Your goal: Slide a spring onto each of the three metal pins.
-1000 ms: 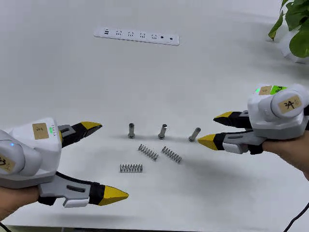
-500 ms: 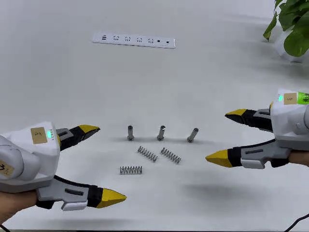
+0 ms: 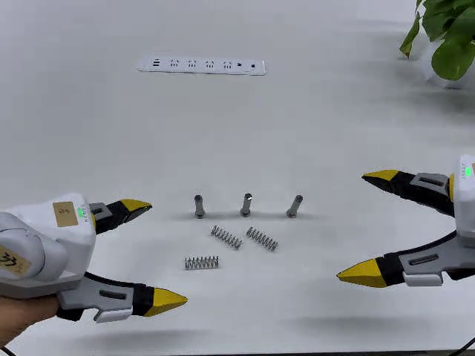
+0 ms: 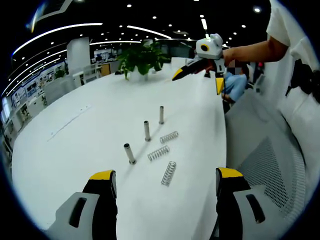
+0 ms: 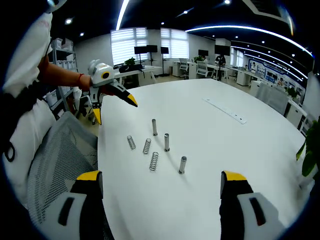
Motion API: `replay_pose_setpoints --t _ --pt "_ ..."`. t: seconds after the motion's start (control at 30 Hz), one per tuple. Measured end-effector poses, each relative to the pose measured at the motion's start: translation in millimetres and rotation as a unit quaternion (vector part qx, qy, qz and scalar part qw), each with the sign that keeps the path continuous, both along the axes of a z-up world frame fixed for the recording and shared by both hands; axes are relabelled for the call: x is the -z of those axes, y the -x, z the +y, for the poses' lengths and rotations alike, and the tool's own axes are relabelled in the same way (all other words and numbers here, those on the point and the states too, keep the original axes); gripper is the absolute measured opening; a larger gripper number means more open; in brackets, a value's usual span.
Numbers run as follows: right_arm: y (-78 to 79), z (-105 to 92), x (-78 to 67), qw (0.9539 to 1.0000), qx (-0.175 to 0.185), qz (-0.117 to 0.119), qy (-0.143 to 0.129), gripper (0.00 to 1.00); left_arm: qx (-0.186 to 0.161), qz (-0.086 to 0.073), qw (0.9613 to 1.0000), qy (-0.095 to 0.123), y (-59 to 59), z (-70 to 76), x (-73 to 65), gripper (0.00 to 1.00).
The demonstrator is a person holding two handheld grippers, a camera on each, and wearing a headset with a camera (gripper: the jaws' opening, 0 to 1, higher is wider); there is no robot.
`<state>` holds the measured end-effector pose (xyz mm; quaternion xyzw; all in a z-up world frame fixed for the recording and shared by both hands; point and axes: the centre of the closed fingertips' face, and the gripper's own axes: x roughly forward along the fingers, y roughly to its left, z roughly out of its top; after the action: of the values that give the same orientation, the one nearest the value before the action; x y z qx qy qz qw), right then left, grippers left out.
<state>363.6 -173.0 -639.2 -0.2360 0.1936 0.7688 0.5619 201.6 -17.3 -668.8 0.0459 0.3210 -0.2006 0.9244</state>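
Nearer to left tool (image 3: 165, 252), spread wide and empty: loose spring (image 3: 201, 262), lying flat on surface (image 3: 297, 133), long axis left-to-right; right tool (image 3: 352, 225), likewise spread, farther off.

My head view is bright and evenly lit from overhead. The white table (image 3: 312, 126) reads pale grey, with no hard glare. The pins (image 3: 246, 205) throw short, soft shadows at their bases, and everything near them is sharp. The plant (image 3: 444, 41) in the corner looks a little soft. Both gripper views bend strongly toward their edges, curving the table's border. In them I see strip lights (image 4: 55, 31) glowing on a dark ceiling (image 4: 165, 15), and the windows (image 5: 135, 45) are blown out white. The far background is hazy.
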Motion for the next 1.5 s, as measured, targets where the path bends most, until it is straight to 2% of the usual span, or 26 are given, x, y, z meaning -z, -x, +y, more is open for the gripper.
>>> replay_pose_setpoints --t 0.13,0.27,0.33,0.43,0.57,0.67,0.83,0.97,1.03,1.17,1.3,1.5 --pt "1.4 -5.5 0.2 1.0 0.0 0.007 -0.005 0.99 0.008 0.038 0.9988 -0.03 -0.5 2.5 13.4 0.68" --pt "-0.4 -8.8 0.7 0.9999 0.005 0.009 -0.008 0.99 0.027 0.054 0.9969 -0.052 -5.5 -1.9 22.8 0.58" --pt "1.0 -9.8 1.1 0.9999 0.006 0.011 -0.01 0.99 0.035 0.073 0.9948 -0.062 -6.4 -3.9 29.9 0.52" --pt "-2.0 -12.5 4.4 0.9998 0.007 0.012 -0.011 0.99 0.046 0.09 0.9925 -0.069 -9.7 -7.9 38.8 0.45" --pt "-1.4 -15.3 8.2 0.9999 0.008 0.008 -0.01 0.98 0.067 0.118 0.9864 -0.092 -11.7 -13.0 51.9 0.39" --pt "0.0 -16.9 8.4 0.9998 0.012 0.013 -0.014 0.98 0.081 0.129 0.9842 -0.09 -15.5 -18.9 59.6 0.34" --pt "-0.1 -21.0 10.5 0.9995 0.019 0.02 -0.017 0.98 0.093 0.158 0.9764 -0.115 -18.2 -17.2 72.4 0.26" --pt "1.3 -22.0 9.4 0.9993 0.024 0.021 -0.018 0.98 0.101 0.166 0.9728 -0.125 -19.7 -16.8 78.1 0.21" --pt "0.0 -21.9 9.4 0.9992 0.028 0.021 -0.019 0.98 0.104 0.172 0.972 -0.121 -19.5 -17.9 80.8 0.18" --pt "-0.8 -23.5 9.3 0.999 0.032 0.021 -0.021 0.98 0.118 0.184 0.9667 -0.133 -15.2 -17.5 86.7 0.15" --pt "-1.7 -24.3 8.9 0.9989 0.037 0.021 -0.022 0.97 0.118 0.183 0.967 -0.133 -15.3 -15.9 86.3 0.14" --pt "-3.6 -26.1 11.1 0.9988 0.04 0.021 -0.02 0.97 0.122 0.182 0.9653 -0.141 -16.1 -16.1 86.0 0.11"
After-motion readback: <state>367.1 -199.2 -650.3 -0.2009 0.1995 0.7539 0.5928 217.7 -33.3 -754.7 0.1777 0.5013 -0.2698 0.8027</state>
